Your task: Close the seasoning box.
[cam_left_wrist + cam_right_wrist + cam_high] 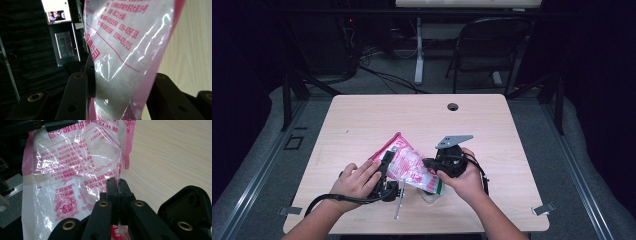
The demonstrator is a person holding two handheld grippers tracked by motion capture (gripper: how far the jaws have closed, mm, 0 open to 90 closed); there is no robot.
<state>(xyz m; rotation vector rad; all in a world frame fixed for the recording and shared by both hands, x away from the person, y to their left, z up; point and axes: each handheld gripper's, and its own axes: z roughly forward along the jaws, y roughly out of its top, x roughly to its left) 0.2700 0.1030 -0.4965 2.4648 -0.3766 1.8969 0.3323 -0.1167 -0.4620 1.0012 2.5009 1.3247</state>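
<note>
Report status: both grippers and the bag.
Left gripper shut on clear pink-printed plastic bag. Right gripper pinching bag's edge. Bag lifted above wooden table. Nothing in the way.

Your right gripper has its two black jaws pressed together, pinching the lower edge of the clear plastic bag with pink borders and pink print. The bag spreads up and to the left from that pinch, white contents showing through. To the bag's right lies the pale wood-grain tabletop.
</note>
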